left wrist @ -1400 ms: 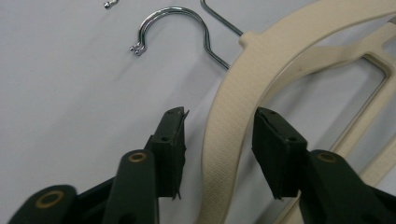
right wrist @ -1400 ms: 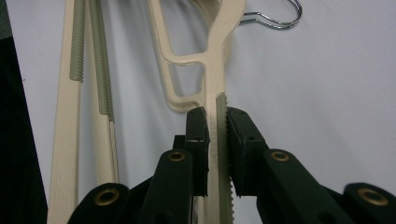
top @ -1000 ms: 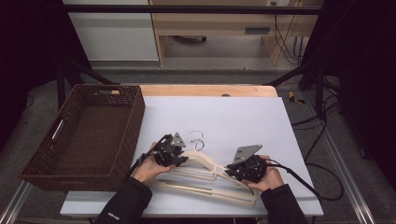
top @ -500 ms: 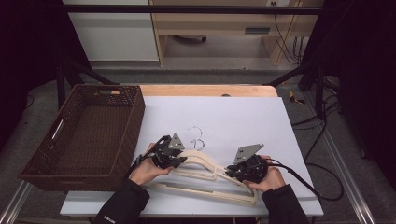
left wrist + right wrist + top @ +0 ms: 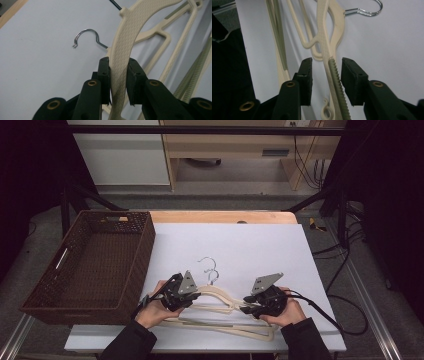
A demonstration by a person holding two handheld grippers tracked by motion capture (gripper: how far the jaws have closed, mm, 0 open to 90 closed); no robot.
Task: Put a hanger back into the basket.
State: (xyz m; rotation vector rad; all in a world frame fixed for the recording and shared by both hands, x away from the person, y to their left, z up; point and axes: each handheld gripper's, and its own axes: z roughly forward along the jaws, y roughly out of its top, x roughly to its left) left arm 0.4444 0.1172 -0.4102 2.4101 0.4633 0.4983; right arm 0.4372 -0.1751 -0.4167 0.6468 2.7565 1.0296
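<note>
Two cream plastic hangers (image 5: 220, 296) with wire hooks (image 5: 208, 266) lie overlapped on the white table near its front edge. My left gripper (image 5: 194, 296) is shut on the textured arm of the upper hanger (image 5: 125, 42), pads pressed on both sides (image 5: 119, 62). My right gripper (image 5: 246, 305) is at the other end. Its jaws have just been opening, and they now stand apart around a ribbed hanger arm (image 5: 334, 75) with a gap on each side (image 5: 327, 60). A person's hand holds each gripper.
A dark brown wicker basket (image 5: 146, 251) stands at the left of the table, its inside bare. The white tabletop (image 5: 260, 245) stretches beyond the hangers to a wooden strip at the far edge. Cables trail off the right side (image 5: 325, 312).
The left hand has shifted slightly with the hanger arm still in its gripper. The right hand has stayed where it was.
</note>
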